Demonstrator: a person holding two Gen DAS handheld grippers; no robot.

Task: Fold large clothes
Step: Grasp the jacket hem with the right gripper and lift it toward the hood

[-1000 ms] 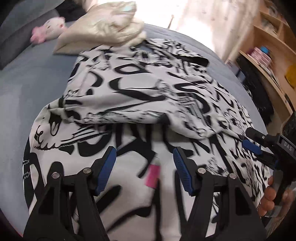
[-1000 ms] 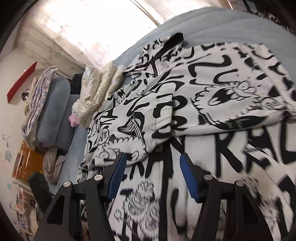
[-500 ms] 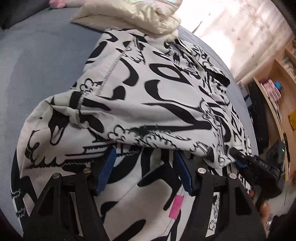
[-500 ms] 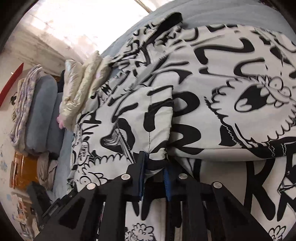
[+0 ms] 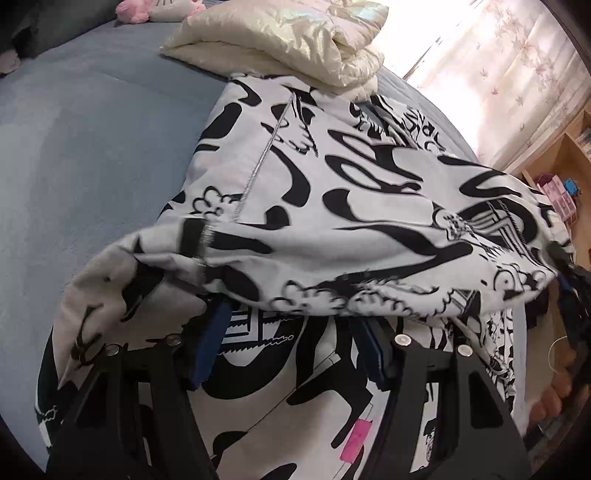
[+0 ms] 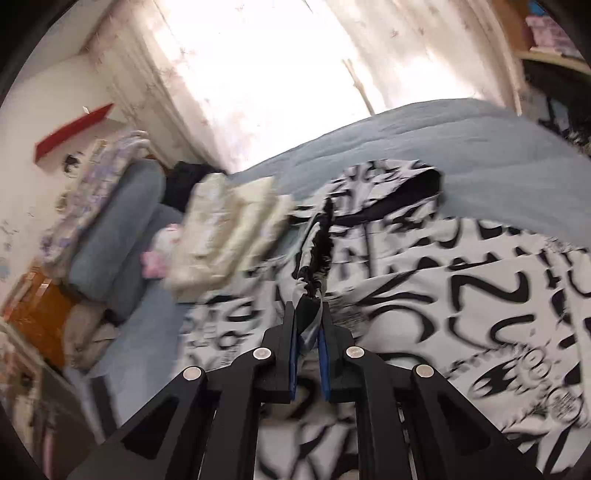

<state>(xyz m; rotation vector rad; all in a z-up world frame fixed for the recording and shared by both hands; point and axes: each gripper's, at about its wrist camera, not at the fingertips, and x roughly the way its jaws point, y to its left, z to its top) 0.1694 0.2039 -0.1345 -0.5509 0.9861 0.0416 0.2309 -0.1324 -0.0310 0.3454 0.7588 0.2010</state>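
A large white garment with black graffiti print (image 5: pixel 332 206) lies on a blue-grey bed (image 5: pixel 81 140). Its folded-over upper layer is lifted off the lower layer, which carries a pink label (image 5: pixel 355 441). My left gripper (image 5: pixel 291 339) is open, its blue pads wide apart under the raised fold edge. My right gripper (image 6: pixel 308 343) is shut on a bunched black-edged corner of the garment (image 6: pixel 314 266) and holds it up. In the left wrist view the right gripper (image 5: pixel 570 284) shows at the fold's right end.
A folded cream quilted jacket (image 5: pixel 288 33) lies on the bed just beyond the garment, with a pink plush toy (image 5: pixel 135 5) behind it. Grey cushions (image 6: pixel 110 229) stand by the wall. Wooden shelves (image 5: pixel 569 158) are at the right, bright curtains behind.
My right gripper closed on the fold's edge and has lifted it, tilting upward. The upper layer now hangs above the lower one. My left gripper moved in under the fold edge, still open.
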